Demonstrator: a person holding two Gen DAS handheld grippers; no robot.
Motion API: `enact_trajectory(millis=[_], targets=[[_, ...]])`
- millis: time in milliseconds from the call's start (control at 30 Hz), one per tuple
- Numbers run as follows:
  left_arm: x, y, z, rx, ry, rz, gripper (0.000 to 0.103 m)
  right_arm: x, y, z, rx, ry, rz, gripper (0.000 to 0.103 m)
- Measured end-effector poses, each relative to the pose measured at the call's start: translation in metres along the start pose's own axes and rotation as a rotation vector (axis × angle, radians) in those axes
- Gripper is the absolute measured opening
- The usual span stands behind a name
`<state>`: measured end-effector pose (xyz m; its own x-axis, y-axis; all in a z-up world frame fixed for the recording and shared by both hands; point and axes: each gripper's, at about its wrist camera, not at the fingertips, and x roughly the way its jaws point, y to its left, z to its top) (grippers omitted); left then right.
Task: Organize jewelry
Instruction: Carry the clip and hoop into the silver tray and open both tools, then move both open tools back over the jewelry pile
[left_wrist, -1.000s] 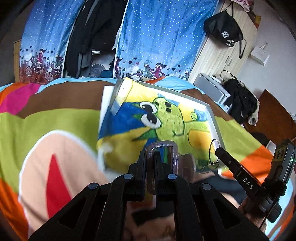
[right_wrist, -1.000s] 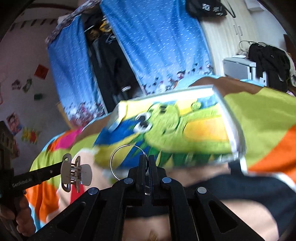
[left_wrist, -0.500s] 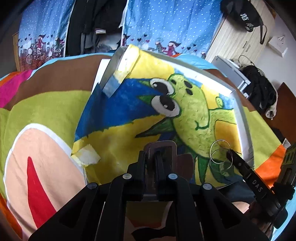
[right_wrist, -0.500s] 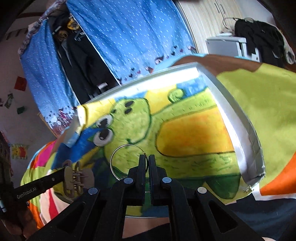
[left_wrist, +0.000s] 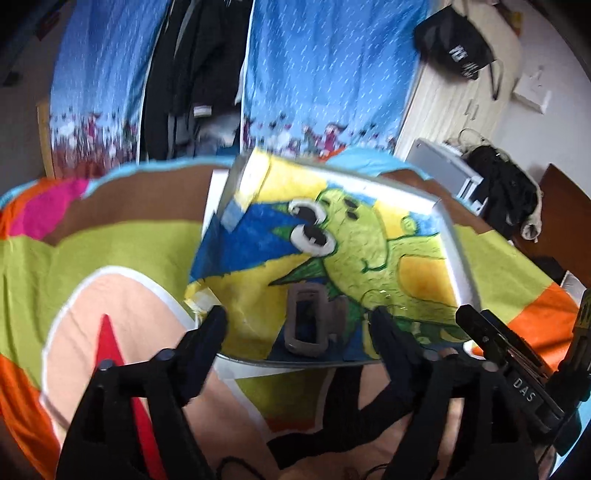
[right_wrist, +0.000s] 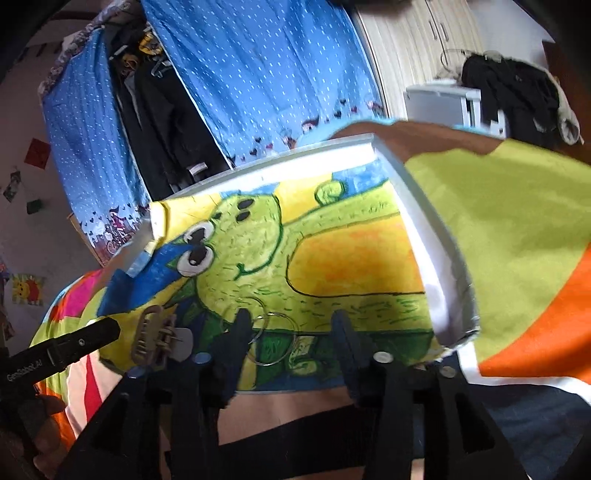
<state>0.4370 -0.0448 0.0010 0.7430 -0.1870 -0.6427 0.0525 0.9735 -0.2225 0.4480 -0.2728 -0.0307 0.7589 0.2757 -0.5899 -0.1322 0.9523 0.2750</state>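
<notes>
Brown clip lies in the tray, at its near edge, with the hoops just beside it. Both the left gripper and right gripper have fingers spread wide, holding nothing, apparently having let go so the jewelry sits together.

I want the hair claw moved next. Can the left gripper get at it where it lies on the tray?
Probably yes. The left gripper is open, with the hair claw lying loose on the tray between its fingers; nothing covers it.
</notes>
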Motion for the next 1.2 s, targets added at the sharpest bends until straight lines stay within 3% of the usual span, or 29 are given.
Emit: enact_trajectory(millis=[67, 267, 433, 600, 900, 1200], targets=[[-0.022, -0.003, -0.003, -0.003, -0.055, -0.011, 0.088, -0.020, 0.006, 0.000, -0.023, -0.049, 0.012, 0.068], [-0.093, -0.011, -0.013, 0.016, -0.197, -0.014, 0.095, -0.089, 0.027, -0.004, -0.105, -0.201, 0.033, 0.091], [-0.146, -0.012, -0.032, 0.036, -0.295, 0.003, 0.098, -0.145, 0.038, -0.017, -0.149, -0.306, 0.052, 0.103], [-0.191, -0.013, -0.058, 0.064, -0.353, 0.031, 0.101, -0.193, 0.047, -0.037, -0.177, -0.393, 0.055, 0.103], [-0.244, -0.012, -0.109, 0.119, -0.387, 0.051, 0.101, -0.249, 0.057, -0.082, -0.171, -0.448, 0.065, 0.103], [-0.264, 0.009, -0.157, 0.138, -0.306, 0.050, 0.101, -0.284, 0.058, -0.131, -0.166, -0.408, 0.018, 0.103]])
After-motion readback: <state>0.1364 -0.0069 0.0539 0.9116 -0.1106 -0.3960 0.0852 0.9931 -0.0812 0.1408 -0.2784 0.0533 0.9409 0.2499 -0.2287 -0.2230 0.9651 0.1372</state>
